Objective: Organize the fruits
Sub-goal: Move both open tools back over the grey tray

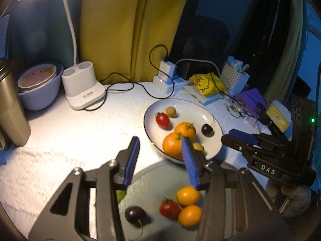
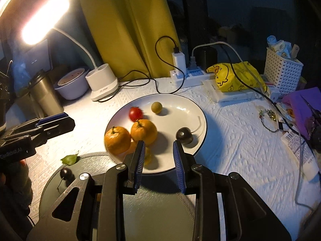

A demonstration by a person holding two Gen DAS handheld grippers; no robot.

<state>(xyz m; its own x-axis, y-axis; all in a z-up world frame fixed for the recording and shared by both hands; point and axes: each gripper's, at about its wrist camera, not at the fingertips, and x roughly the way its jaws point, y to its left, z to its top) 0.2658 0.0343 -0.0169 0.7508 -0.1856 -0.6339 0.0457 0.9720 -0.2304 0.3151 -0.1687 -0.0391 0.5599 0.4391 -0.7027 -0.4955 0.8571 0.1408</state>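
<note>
Both blue-padded fingers (image 2: pixel 140 156) of the right gripper (image 2: pixel 159 153) stand parted and empty above the white plate (image 2: pixel 192 108), near its dark cherry (image 2: pixel 183 135), stem pointing right, while the left gripper (image 1: pixel 160 150) hangs open, holding nothing, over the grey plate (image 1: pixel 152 172).

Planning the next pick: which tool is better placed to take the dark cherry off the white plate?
Probably the right. Its open tool hovers over the white plate's near rim, the dark cherry just ahead. The left tool, also open and empty, sits farther from it.
</note>
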